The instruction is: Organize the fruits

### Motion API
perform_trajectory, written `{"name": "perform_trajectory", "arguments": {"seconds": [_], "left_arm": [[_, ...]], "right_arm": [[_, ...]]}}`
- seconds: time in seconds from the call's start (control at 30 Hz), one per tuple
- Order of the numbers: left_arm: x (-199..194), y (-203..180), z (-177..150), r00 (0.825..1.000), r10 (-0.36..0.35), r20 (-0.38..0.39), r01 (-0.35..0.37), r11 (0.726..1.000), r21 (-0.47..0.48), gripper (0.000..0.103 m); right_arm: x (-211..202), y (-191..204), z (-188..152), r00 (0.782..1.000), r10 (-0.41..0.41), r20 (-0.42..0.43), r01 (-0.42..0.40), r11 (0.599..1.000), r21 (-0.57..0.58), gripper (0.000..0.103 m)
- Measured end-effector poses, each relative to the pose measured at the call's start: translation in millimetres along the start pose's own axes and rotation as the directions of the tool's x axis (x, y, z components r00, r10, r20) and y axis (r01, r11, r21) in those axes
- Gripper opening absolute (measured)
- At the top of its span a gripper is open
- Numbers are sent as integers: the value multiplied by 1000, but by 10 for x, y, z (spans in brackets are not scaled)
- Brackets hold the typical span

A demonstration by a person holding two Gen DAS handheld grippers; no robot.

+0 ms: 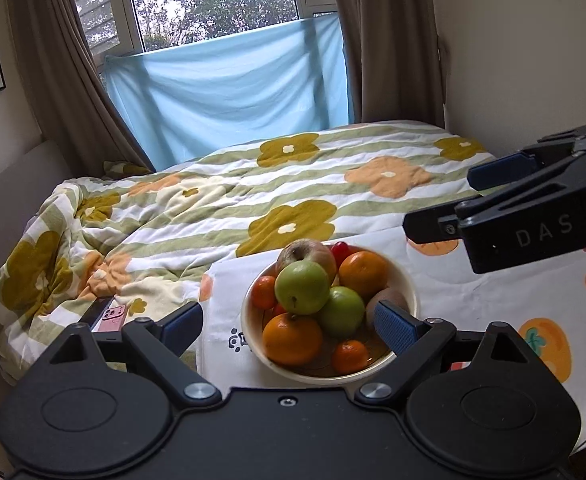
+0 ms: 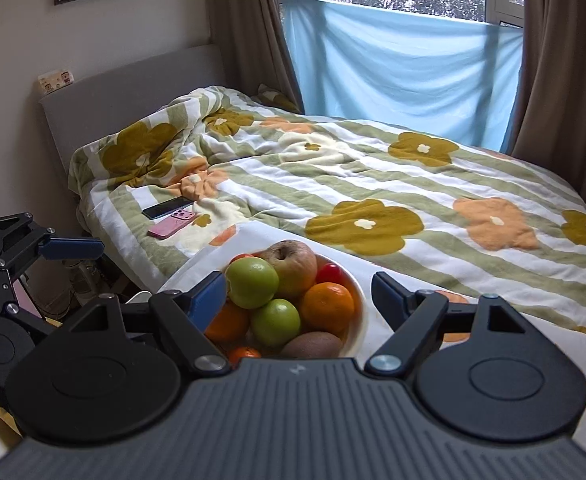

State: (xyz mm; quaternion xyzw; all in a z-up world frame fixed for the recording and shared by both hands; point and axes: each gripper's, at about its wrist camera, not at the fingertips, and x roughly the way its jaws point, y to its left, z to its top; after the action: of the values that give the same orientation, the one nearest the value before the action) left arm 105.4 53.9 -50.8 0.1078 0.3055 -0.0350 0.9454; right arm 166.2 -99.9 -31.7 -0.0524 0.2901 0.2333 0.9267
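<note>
Left gripper [image 1: 289,326] open wide, fingers spread to either side of cream bowl [image 1: 407,280], hovering just above and short of it — nothing held. Right gripper [image 2: 299,294] likewise open and empty, jaws parted around the same bowl from the other side; seen in the left wrist view as black jaws reaching in from the right, above the cloth and clear of the fruit. Bowl set on white persimmon-print cloth [image 1: 473,292] at the near edge of the bed, directly ahead of and below both grippers. Heaped inside: top green apple [image 1: 301,288] highest and nearest the left gripper's midline, second green apple [image 1: 343,312] just below it, brownish apple [image 1: 307,254] behind, large orange [image 1: 292,338] at the near rim, another orange [image 1: 363,274] at the back right, small tangerines [image 1: 349,356] low in the bowl, kiwi [image 1: 387,304] partly hidden behind the left gripper's right finger, red cherry tomato [image 1: 340,251] at the far edge. Round fruit mostly, no long axis to align with; only the kiwi oblong, lying roughly along the rim. Fits fruit already gathered, or a pile waiting to be sorted out — cannot tell which. Close packing leaves little finger room beside the lower pieces. Two phones [image 2: 171,222] on floral quilt [image 2: 373,184] to the left, well apart from the bowl.
</note>
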Motion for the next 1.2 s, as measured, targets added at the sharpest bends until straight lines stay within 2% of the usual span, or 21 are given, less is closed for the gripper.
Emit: {"name": "perform_trajectory", "arguments": {"seconds": [0.07,0.17,0.23,0.43,0.6,0.7,0.9,1.2], "left_arm": [[-162,-99,108,1000,-9,23,9,1000,-10,95],[-374,-233,251,998,-30,46,32,999,-32,95],[-482,-318,330,997,-47,54,49,998,-45,95],[-695,-524,400,996,-78,36,81,992,-94,101],[-778,-623,323,999,-36,-1,36,994,-101,103],[-811,-634,242,999,-23,-24,21,994,-108,103],[-808,-645,143,998,-2,-57,-5,993,-122,103],[-808,-654,146,998,-2,-60,-5,993,-118,103]], "right_arm": [[-266,-95,-8,999,-35,-2,35,999,20,95],[-663,-242,-50,995,-101,-7,101,993,59,103],[-890,-318,-100,989,-149,-3,149,985,87,103],[-1358,-537,-304,959,-278,-56,284,942,181,103],[-1557,-630,-496,925,-362,-113,379,898,222,103],[-1584,-656,-599,913,-380,-151,407,881,241,103],[-1571,-674,-739,903,-386,-191,426,864,269,103],[-1589,-631,-722,903,-388,-185,427,863,270,103]]}}
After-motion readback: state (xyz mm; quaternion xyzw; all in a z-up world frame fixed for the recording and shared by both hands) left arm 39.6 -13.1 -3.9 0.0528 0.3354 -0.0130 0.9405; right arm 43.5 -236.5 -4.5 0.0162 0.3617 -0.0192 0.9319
